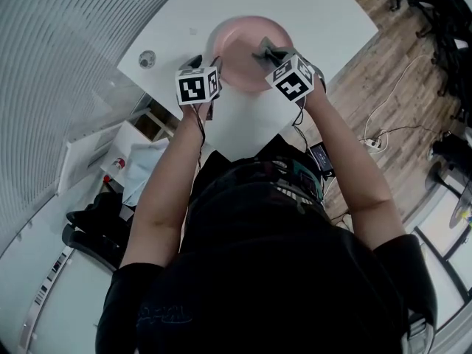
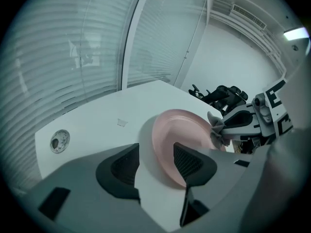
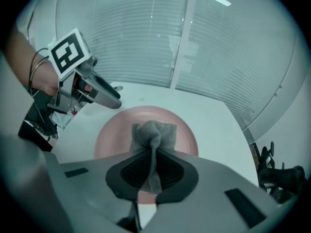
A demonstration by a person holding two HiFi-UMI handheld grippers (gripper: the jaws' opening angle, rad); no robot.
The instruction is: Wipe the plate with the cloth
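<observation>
A pink plate [image 1: 247, 50] lies on the white table [image 1: 324, 13]. My right gripper [image 1: 269, 51] hangs just over the plate's right part, shut on a grey knitted cloth [image 3: 154, 132]. In the right gripper view the cloth bunches out past the jaws above the plate [image 3: 114, 132]. My left gripper [image 2: 156, 148] stands open at the plate's left rim [image 2: 187, 130]. One finger [image 2: 190, 163] shows in front of the plate and the other beside it, and neither pad presses on it. The left gripper [image 3: 112, 101] also shows from the right gripper view, raised beside the rim.
A small round disc [image 1: 147, 58] lies on the table left of the plate. The table's near edge is close to my body. Below it at the left stands a white shelf unit [image 1: 133, 135] with clutter. Cables and a power strip [image 1: 376, 143] lie on the wooden floor at right.
</observation>
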